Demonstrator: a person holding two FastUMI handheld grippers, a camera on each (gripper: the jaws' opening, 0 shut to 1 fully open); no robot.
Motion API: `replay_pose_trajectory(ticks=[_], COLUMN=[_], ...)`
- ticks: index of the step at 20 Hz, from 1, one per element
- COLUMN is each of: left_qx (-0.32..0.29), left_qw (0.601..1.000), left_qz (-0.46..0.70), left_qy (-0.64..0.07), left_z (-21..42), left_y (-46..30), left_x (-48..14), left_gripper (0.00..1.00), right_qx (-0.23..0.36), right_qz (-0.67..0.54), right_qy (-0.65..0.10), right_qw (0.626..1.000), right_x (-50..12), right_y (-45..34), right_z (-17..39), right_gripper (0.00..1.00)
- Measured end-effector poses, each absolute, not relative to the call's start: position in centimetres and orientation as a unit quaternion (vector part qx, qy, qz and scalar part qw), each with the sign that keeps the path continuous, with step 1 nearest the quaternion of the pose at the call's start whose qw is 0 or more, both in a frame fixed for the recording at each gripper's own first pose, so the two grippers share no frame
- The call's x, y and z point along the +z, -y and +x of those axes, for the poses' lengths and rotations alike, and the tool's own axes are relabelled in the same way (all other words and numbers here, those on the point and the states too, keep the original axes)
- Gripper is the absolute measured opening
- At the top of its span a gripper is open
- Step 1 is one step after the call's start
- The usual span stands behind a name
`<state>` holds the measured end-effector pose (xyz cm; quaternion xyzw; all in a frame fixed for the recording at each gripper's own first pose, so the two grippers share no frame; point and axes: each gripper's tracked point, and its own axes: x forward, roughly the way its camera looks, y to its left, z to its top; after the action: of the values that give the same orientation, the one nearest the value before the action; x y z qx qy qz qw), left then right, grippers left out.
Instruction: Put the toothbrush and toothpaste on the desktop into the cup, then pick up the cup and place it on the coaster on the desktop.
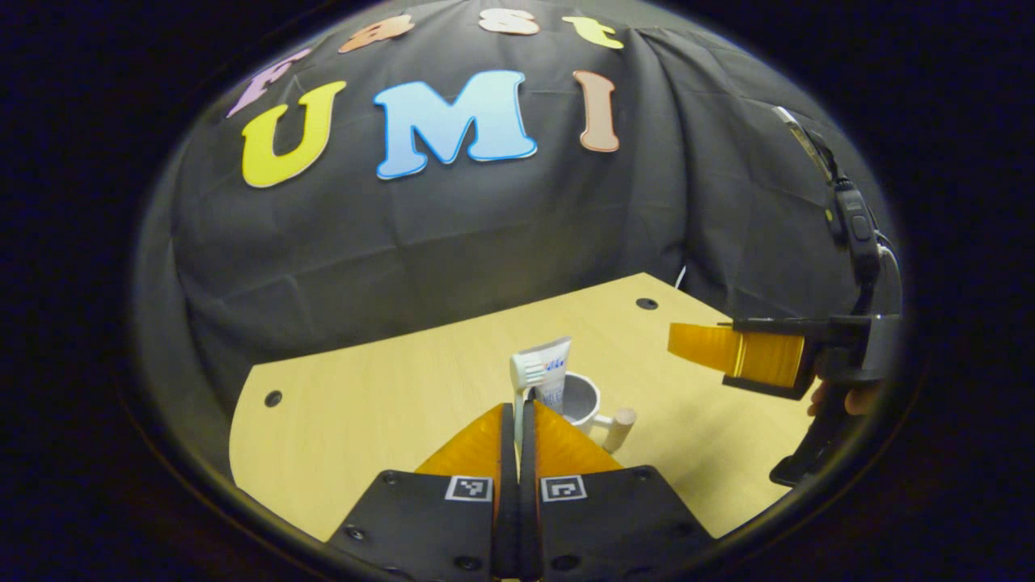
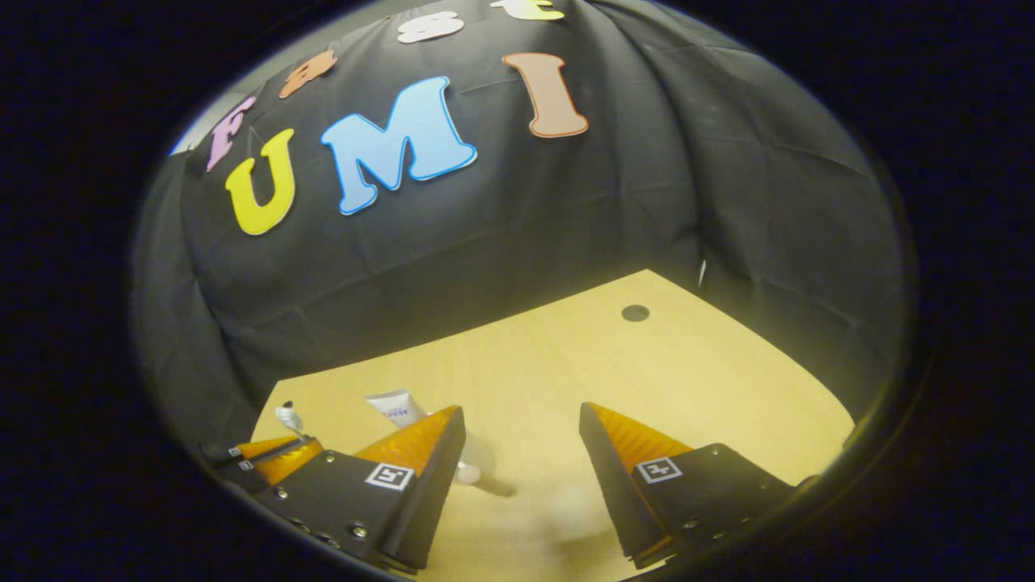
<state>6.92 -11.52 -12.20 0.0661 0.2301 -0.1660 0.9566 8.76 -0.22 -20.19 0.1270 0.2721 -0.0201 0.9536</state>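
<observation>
Here the toothbrush (image 1: 527, 380) stands upright between the two fingers of the left claw (image 1: 517, 408), which are closed together on its handle, its bristled head up above the fingertips and just over the cup (image 1: 579, 399). The cup is white, sits on the pale wooden worktop (image 1: 364, 404) right beyond the left claw, and has a handle with a wooden knob sticking out toward the right. The toothpaste (image 1: 553, 368) tube already stands in the cup, leaning just behind the toothbrush head. In the left gripper view the right claw (image 1: 732, 349) hangs well off to the right above the worktop, held by a hand (image 1: 837, 396). In the right gripper view the right claw (image 2: 521, 420) stands wide apart with nothing between its fingers, only bare worktop below, and the toothpaste (image 2: 394, 406) top and toothbrush head (image 2: 286, 417) peek up at lower left beside the left claw (image 2: 271, 453).
</observation>
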Motion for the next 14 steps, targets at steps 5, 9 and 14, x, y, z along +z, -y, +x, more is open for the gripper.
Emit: replay_pose_trajectory(ticks=[5, 9, 14], left_qx=[-0.205, -0.233, -0.245], left_qw=[0.959, 0.958, 0.959], left_qz=[0.096, 0.104, 0.118], left_qy=[-0.173, -0.134, -0.086], left_z=[9.0, 10.3, 11.7], left_y=[14.7, 17.1, 19.0], left_x=[-9.9, -8.1, -6.1], left_gripper=[0.07, 0.07, 0.07], right_qx=[-0.046, -0.061, -0.082], right_qz=[0.115, 0.107, 0.106], right_qy=[-0.280, -0.290, -0.304], right_qw=[0.952, 0.949, 0.943], right_x=[-20.3, -20.8, -21.5], right_y=[2.8, 3.9, 5.2], right_z=[8.3, 8.0, 7.5], right_gripper=[0.84, 0.84, 0.84])
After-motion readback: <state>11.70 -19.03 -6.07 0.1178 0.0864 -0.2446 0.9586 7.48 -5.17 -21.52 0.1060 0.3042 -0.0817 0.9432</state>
